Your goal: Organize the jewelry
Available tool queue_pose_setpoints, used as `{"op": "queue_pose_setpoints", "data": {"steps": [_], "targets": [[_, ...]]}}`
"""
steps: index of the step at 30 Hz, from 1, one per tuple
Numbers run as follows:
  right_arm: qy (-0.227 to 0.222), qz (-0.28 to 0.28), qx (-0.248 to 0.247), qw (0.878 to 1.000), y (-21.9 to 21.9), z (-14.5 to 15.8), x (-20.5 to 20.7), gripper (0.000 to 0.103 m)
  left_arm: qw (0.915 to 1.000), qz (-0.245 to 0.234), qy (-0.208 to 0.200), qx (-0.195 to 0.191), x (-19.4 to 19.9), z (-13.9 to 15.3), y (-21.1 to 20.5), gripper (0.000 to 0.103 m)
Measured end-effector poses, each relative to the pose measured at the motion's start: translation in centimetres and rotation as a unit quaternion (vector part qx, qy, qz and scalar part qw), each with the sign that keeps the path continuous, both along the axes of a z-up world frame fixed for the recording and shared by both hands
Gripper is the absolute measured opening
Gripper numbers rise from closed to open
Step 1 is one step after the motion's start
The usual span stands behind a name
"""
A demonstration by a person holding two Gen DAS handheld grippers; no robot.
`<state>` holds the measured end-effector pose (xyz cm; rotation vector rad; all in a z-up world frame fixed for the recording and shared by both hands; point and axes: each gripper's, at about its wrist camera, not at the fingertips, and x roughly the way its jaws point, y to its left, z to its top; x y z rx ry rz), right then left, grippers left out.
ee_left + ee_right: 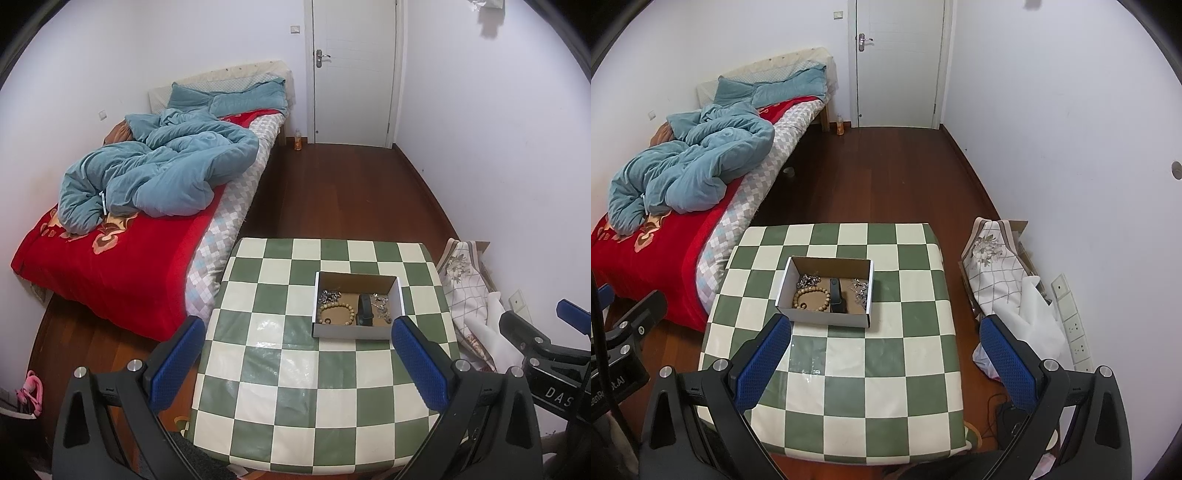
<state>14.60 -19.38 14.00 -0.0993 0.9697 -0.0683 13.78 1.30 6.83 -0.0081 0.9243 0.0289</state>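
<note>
A small open cardboard box (355, 331) (827, 316) stands on the green-and-white checked table (295, 398) (857, 384). Inside lie a wooden bead bracelet (337, 314) (811, 297), a black wristband (365, 309) (836, 295), and silver chains at the back left (330, 295) (809, 280) and right (381, 305) (860, 290). My left gripper (298, 363) is open and empty, held above the table's near side, short of the box. My right gripper (886, 360) is open and empty, above the table to the box's near right.
A bed (122, 236) with a red blanket and blue duvet stands left of the table. A floral cloth pile (1001, 273) and wall sockets (1075, 332) lie to the right. A closed white door (352, 70) is at the far end. A bottle (297, 142) stands on the floor.
</note>
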Motion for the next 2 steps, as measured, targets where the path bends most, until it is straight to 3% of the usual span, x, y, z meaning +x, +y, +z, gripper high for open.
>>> {"op": "queue_pose_setpoints", "data": {"steps": [2], "targets": [[0.0, 0.001, -0.001, 1.0, 0.38, 0.05, -0.16, 0.103, 1.0, -0.001, 0.0, 0.001, -0.08, 0.06, 0.01, 0.103]]}}
